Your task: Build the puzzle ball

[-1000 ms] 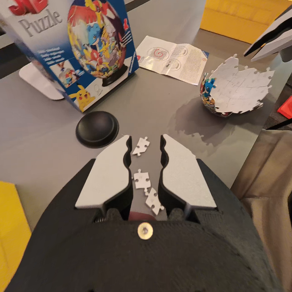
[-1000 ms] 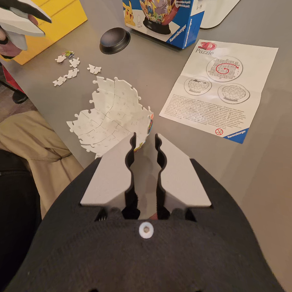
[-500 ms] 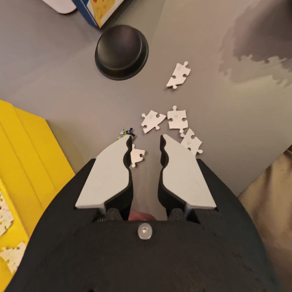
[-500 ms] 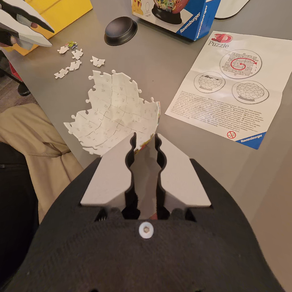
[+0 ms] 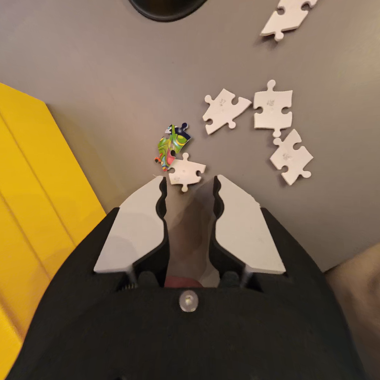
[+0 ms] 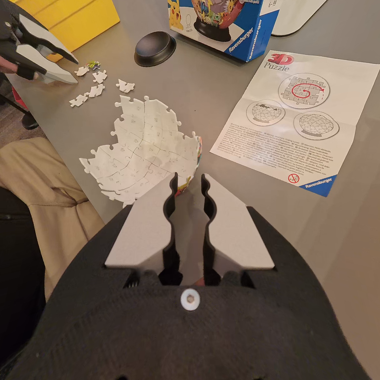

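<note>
- Six loose pieces lie on the grey table (image 5: 102, 72): five white side up, one printed side up.
- Left gripper (image 5: 189, 178) hangs low over this cluster, jaws apart and empty. Nearest white piece (image 5: 186, 171) sits just ahead of the tips, closer to the left finger than the right.
- Colourful piece (image 5: 172, 144) touches that white piece at its upper left corner and appears to overlap it slightly; which one lies on top I cannot tell.
- Half-built ball shell (image 6: 144, 148) rests on the table well to the right of the loose pieces, open white inside facing up, printed outside showing at its rim.
- Right gripper (image 6: 189, 176) hovers just beside the shell's near rim, jaws apart, holding nothing.
- Black stand (image 6: 155, 48), puzzle box (image 6: 222, 22) and instruction sheet (image 6: 287, 123) sit behind; yellow bin (image 5: 30, 185) sits at left.
- Judgement: step in hand is picking the next piece with the left gripper.
- To do it well: shift slightly left to centre the white piece between the fingers, catch it by opposite edges, not by a knob.
- Risk: closing may drag the colourful neighbour along; flat pieces slide, so approach at a shallow angle.
- Right gripper should steady the shell before insertion.
</note>
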Available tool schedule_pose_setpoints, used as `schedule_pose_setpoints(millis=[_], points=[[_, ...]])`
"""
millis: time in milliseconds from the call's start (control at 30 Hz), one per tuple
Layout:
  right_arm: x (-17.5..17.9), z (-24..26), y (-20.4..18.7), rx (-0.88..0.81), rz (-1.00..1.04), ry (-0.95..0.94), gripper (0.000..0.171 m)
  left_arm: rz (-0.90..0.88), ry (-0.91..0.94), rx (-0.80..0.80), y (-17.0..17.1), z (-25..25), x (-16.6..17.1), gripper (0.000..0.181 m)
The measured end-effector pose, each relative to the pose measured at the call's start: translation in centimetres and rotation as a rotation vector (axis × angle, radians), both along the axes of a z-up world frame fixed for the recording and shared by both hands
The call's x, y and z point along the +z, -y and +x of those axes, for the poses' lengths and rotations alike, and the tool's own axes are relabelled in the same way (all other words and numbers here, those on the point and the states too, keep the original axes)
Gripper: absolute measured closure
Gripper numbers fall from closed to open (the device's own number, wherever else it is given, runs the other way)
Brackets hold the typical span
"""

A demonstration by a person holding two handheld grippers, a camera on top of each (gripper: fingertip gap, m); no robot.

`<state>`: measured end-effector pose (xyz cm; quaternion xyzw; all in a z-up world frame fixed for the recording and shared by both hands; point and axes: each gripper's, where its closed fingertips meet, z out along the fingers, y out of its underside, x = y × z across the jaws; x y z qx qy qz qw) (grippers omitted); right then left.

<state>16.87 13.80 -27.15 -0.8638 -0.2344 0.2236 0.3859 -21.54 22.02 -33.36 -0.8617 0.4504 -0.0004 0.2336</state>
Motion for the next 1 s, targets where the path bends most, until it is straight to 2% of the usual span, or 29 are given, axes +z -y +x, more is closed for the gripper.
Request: schedule_pose_setpoints(millis=[167, 300, 367, 500, 667, 800, 1000], points=[[-0.3, 0.2, 0.1, 0.0, -0.005, -0.003, 0.15, -0.026, 0.038, 0.015, 0.0, 0.3, -0.2, 0.144], [-0.3, 0.2, 0.1, 0.002, -0.004, -0.004, 0.15, -0.102, 0.085, -0.024, 1.2, 1.4, -0.4, 0.156], [-0.3, 0.2, 0.1, 0.004, -0.004, -0.003, 0.15, -0.12, 0.106, -0.044, 1.6, 1.9, 0.0, 0.15], [-0.1, 0.4, 0.0, -0.001, 0.002, -0.009, 0.15, -0.034, 0.188, -0.005, -0.7, 2.5, 2.5, 0.148], [-0.2, 0.6, 0.1, 0.0, 0.0, -0.01, 0.15, -0.004, -0.003, 0.039, -2.6, 1.0, -0.2, 0.151], [-0.2, 0.7, 0.1, -0.002, 0.002, -0.013, 0.149, -0.025, 0.087, 0.058, -2.8, 1.6, -0.3, 0.166], [-0.1, 0.7, 0.0, 0.001, 0.006, -0.017, 0.149, -0.029, 0.109, 0.046, -2.7, 1.8, -0.2, 0.167]])
